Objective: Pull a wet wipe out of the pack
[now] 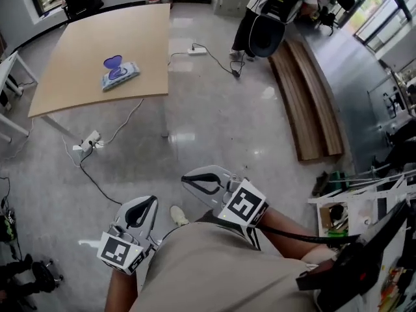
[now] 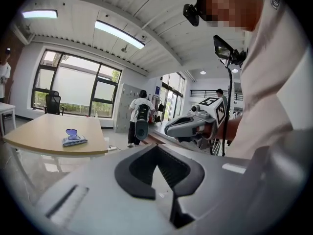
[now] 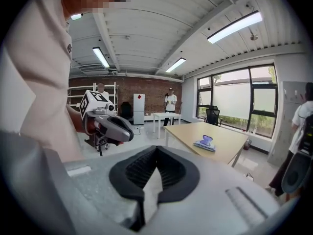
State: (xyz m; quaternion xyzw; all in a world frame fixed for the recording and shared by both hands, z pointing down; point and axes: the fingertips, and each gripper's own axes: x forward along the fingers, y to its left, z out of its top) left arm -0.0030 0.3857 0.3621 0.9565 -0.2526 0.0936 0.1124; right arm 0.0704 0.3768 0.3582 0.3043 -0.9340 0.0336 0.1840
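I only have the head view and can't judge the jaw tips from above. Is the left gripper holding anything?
Observer: No. In the left gripper view the left gripper has its jaws together, nothing between them.
Operator: And the right one?
Observer: The right gripper is shut and empty too.
Operator: Anyone beyond the table?
Observer: Yes, the right gripper view shows a person standing by a brick wall, well past the table.
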